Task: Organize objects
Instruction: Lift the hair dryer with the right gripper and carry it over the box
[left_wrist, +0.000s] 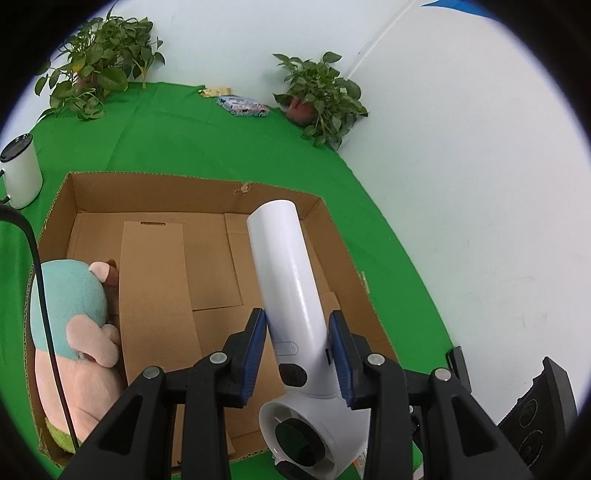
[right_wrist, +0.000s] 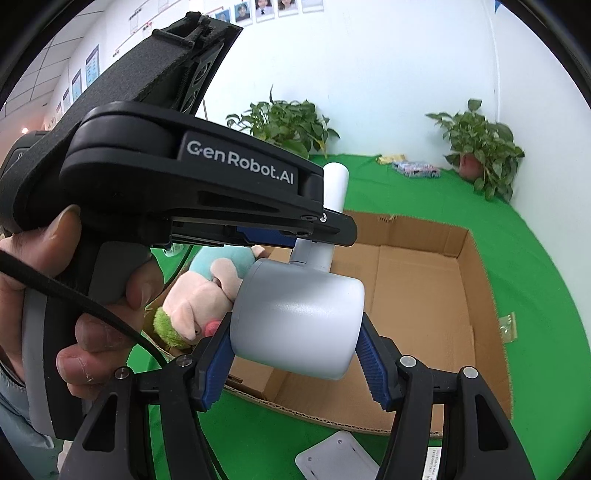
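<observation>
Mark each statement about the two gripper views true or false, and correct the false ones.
1. The left gripper grips the hair dryer by its handle. True.
2. The right gripper is empty. False: it clamps the dryer's barrel.
3. A plush toy lies in the box. True.
4. The cloth under the box is red. False: it is green.
5. One plant stands by the wall. False: there are two.

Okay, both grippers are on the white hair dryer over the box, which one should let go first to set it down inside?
Probably the right. The right gripper clamps only the hair dryer barrel, while the left gripper holds the handle, which reaches out over the cardboard box, beside the plush toy.
</observation>
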